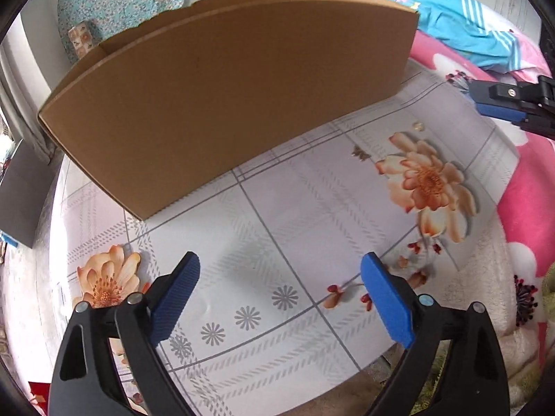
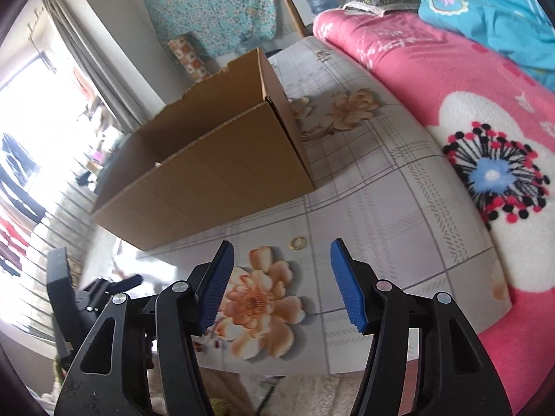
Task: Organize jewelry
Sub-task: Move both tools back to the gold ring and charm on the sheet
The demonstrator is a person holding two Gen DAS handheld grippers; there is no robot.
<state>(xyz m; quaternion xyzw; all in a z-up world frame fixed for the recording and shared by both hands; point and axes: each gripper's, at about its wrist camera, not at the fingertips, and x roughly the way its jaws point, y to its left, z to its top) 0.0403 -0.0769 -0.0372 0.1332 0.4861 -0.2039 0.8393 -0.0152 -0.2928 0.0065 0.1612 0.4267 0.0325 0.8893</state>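
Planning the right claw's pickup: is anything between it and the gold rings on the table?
Nothing visible: the right claw is open, and only bare tablecloth lies between it and the gold rings.

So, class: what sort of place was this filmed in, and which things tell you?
Probably a bedroom at home: a pink floral blanket lies beside the low table, with a window curtain and an open cardboard box.

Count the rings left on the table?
2, it seems: small gold rings touching or overlapping on the table, just ahead of the open right gripper, near the cardboard box. More may sit inside the box.
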